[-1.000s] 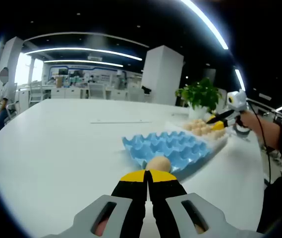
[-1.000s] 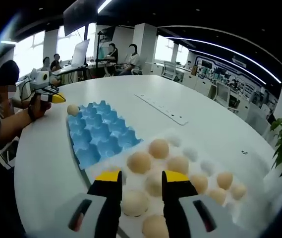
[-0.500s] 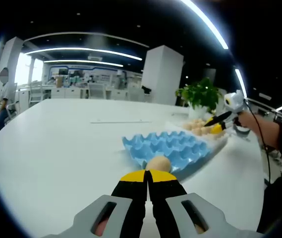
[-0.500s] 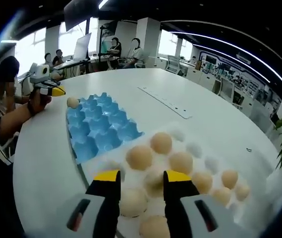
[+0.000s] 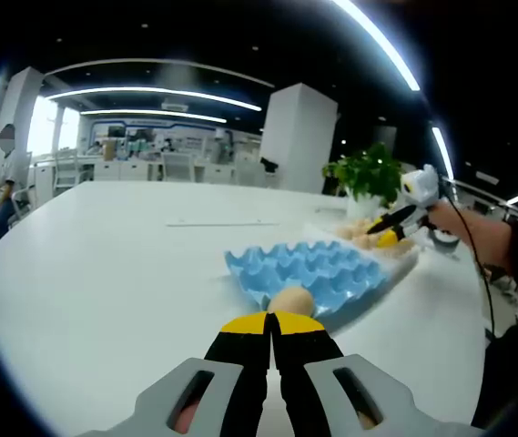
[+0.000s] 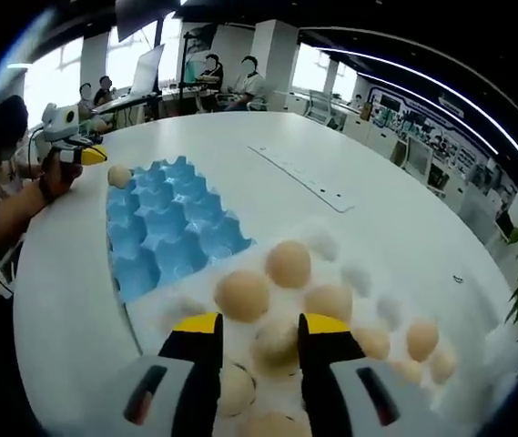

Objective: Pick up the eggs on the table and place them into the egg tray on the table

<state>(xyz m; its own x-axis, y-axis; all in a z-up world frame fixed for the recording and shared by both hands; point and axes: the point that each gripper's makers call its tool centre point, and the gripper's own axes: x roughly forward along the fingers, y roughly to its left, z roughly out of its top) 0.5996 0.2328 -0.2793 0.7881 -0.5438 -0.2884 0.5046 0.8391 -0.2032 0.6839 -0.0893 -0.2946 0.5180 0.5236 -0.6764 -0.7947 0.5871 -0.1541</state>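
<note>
One blue moulded-pulp egg tray (image 6: 163, 238) and one clear plastic egg tray (image 6: 368, 282) are seen on the white table. One tan egg (image 5: 291, 300) is counted at the blue tray's near corner. About nine tan eggs (image 6: 288, 264) are counted in the clear tray, some blurred.

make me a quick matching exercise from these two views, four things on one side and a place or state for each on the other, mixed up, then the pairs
Things:
1. blue egg tray
2. left gripper
3. right gripper
4. potted plant

Places or states:
A. jaws open, poised over an egg in the white tray
B. on the table, its cups unfilled
C. jaws closed on an egg
D. at the table's far side, behind the white tray

Pairs: 1-B, 2-C, 3-A, 4-D
</note>
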